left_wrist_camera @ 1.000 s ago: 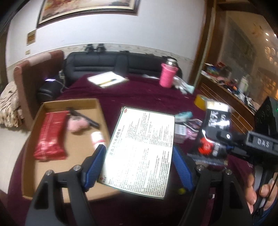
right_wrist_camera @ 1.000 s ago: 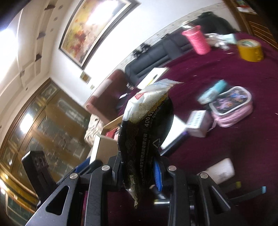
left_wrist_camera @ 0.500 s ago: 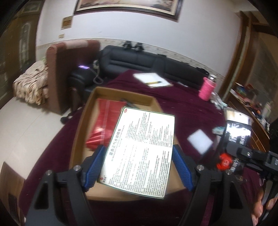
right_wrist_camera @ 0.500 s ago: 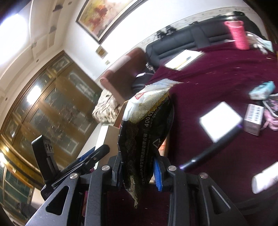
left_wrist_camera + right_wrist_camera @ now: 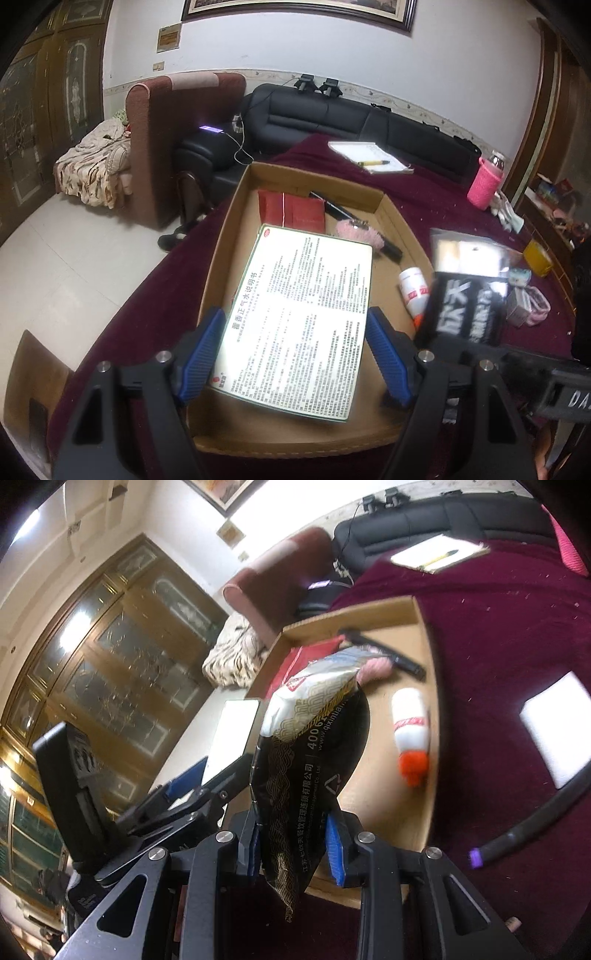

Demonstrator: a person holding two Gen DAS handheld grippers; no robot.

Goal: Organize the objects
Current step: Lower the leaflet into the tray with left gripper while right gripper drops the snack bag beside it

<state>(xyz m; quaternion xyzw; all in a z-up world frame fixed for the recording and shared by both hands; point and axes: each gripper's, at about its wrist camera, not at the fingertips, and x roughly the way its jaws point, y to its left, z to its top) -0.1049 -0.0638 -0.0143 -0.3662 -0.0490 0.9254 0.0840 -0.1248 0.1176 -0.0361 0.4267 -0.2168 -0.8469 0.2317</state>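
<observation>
Maroon tablecloth (image 5: 436, 206), brown cardboard tray (image 5: 221, 251), black-and-white pouch (image 5: 314, 746) (gold-patterned).

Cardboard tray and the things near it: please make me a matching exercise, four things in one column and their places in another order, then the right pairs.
Things:
1. leaflet box
2. black snack bag
3. white bottle
4. notebook

Places:
A. lying in the cardboard tray
B. on the cloth beyond the tray
C. between the left gripper fingers
D. between the right gripper fingers

Pairs: 1-C, 2-D, 3-A, 4-B
</observation>
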